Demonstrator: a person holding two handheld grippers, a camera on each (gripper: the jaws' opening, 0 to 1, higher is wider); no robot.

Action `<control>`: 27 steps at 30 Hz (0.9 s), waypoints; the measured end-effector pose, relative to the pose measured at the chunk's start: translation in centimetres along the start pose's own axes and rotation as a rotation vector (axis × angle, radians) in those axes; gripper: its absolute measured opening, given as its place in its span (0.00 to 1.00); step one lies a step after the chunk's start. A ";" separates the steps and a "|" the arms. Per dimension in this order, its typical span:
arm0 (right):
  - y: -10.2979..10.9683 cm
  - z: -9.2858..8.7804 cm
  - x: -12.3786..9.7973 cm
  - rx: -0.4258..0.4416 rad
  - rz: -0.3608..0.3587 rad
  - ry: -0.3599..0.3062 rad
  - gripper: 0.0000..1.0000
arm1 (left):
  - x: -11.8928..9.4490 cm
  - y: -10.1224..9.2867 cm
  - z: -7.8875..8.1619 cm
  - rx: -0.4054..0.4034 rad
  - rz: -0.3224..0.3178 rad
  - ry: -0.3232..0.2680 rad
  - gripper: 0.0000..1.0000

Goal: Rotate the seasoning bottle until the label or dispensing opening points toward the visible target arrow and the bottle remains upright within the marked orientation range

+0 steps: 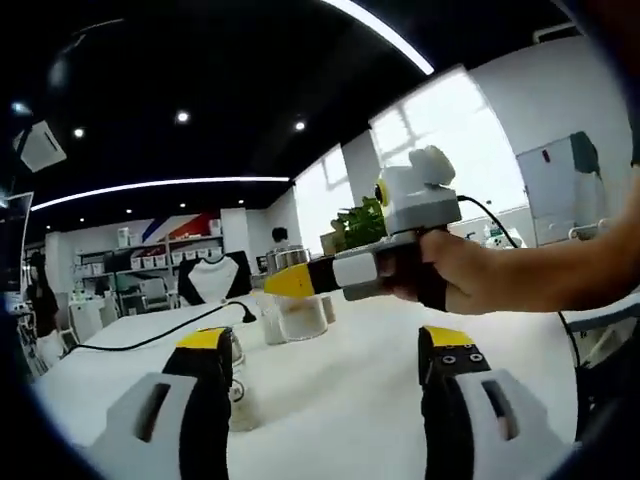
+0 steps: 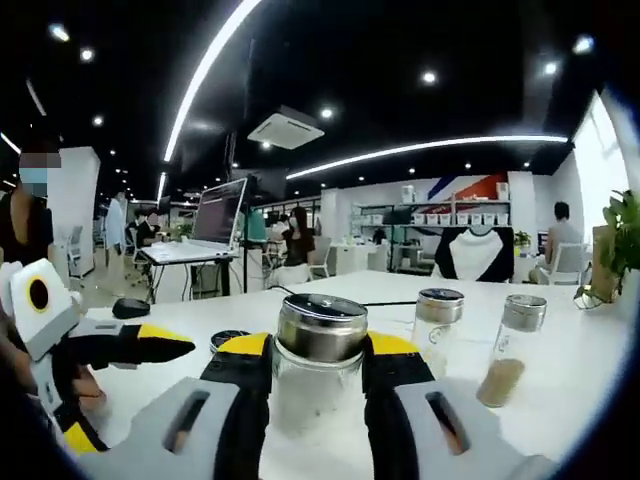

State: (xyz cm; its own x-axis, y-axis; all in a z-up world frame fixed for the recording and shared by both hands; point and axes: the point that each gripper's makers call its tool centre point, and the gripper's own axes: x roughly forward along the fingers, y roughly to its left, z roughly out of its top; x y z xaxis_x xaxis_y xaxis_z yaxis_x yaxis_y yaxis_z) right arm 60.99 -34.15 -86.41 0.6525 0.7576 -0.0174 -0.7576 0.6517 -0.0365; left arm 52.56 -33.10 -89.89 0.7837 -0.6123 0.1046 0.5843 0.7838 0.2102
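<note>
A glass seasoning bottle (image 2: 320, 350) with a steel lid stands upright on the white table (image 2: 585, 400). My right gripper (image 2: 320, 345) is shut on it, one yellow-tipped jaw hugging each side. In the left gripper view a hand holds that right gripper (image 1: 290, 283) level against the same bottle (image 1: 302, 315). My left gripper (image 1: 325, 345) is open with only tabletop between its jaws. It reaches in from the left in the right gripper view as the left gripper (image 2: 160, 345), a little apart from the bottle.
Two more steel-lidded bottles (image 2: 437, 315) (image 2: 508, 352) stand at the right, the nearer one holding brown powder. A small jar (image 1: 236, 352) sits by my left jaw. A black cable (image 1: 150, 335) crosses the table (image 1: 340, 410). A laptop desk (image 2: 200, 245) and seated people are behind.
</note>
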 end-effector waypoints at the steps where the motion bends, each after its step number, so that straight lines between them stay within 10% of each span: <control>1: 0.3 0.2 -0.4 0.005 0.009 -0.003 0.33 | 0.0 -0.2 0.0 0.007 -0.007 -0.004 0.74; 19: 6.6 -0.2 -4.5 0.023 0.021 -0.011 0.33 | 0.4 -0.8 -0.3 0.019 -0.024 -0.009 0.54; 27: 7.1 -0.1 -4.9 0.032 -0.105 -0.051 0.33 | 0.6 -1.9 -0.4 0.064 -0.051 0.009 0.46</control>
State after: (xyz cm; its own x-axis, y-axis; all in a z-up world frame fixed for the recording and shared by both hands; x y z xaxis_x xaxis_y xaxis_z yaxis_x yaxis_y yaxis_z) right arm 52.46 -33.22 -86.68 0.7270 0.6857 0.0353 -0.6861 0.7275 -0.0040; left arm 51.96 -34.94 -90.60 0.7554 -0.6499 0.0837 0.6088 0.7433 0.2772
